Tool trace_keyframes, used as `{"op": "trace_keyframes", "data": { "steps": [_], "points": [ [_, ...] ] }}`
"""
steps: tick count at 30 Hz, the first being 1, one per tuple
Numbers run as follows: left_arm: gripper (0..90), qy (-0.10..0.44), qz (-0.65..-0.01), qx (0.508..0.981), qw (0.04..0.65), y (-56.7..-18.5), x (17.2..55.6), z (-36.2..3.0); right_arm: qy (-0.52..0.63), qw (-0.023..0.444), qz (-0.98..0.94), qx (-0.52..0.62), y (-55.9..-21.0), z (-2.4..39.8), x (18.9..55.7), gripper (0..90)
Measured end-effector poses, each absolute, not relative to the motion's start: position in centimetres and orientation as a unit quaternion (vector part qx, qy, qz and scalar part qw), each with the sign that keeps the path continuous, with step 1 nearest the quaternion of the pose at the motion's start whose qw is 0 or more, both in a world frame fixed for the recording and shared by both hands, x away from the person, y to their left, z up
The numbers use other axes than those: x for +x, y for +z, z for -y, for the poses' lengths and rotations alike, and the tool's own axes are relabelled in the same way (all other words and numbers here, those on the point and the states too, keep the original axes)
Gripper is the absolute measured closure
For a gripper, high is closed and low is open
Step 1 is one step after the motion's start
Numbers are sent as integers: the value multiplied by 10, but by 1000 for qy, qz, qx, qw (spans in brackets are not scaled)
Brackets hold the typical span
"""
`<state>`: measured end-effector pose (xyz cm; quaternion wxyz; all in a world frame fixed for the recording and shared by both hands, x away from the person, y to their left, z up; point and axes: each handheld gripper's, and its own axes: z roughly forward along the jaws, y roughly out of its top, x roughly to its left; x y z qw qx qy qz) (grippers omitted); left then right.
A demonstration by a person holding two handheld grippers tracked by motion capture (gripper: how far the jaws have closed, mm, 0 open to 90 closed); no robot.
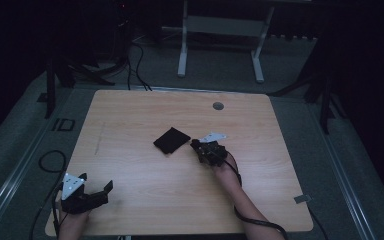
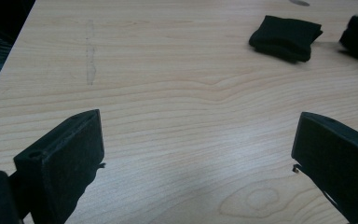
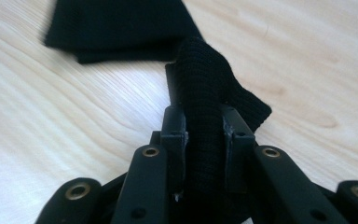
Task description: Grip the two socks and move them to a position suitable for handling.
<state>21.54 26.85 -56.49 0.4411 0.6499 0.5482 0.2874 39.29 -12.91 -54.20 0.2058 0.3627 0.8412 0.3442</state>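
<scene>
A black knitted cloth [image 1: 171, 140], folded into a small square, lies near the middle of the wooden table [image 1: 130, 115]. My right gripper [image 1: 196, 146] sits at its right corner. In the right gripper view the jaws of the right gripper [image 3: 204, 121] are shut on a bunched fold of the cloth [image 3: 205, 88], and the rest of it [image 3: 116, 28] lies flat beyond. My left gripper [image 1: 106, 192] rests at the near left edge, open with nothing between its jaws [image 2: 198, 135]. The left gripper view shows the cloth [image 2: 285, 31] far off.
A round cable hole [image 1: 218, 106] sits in the table's far side. A faint scuff mark [image 1: 99, 140] runs along the left part. A white desk frame [image 1: 182, 50] stands on the floor beyond, and cables [image 1: 50, 162] lie at the left.
</scene>
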Motion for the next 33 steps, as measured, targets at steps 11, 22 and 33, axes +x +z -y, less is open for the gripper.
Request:
{"op": "trace_keyframes", "data": {
  "steps": [11, 22, 33],
  "points": [
    [25, 284, -533, 661, 446, -561, 214, -257, 391, 236, -838, 297, -479, 147, 324, 752],
    [25, 280, -529, 666, 446, -561, 216, -253, 348, 226, -860, 298, -521, 147, 268, 748],
    [32, 274, -514, 682, 443, -563, 218, -248, 323, 187, -874, 310, -557, 137, 269, 654]
  ]
}}
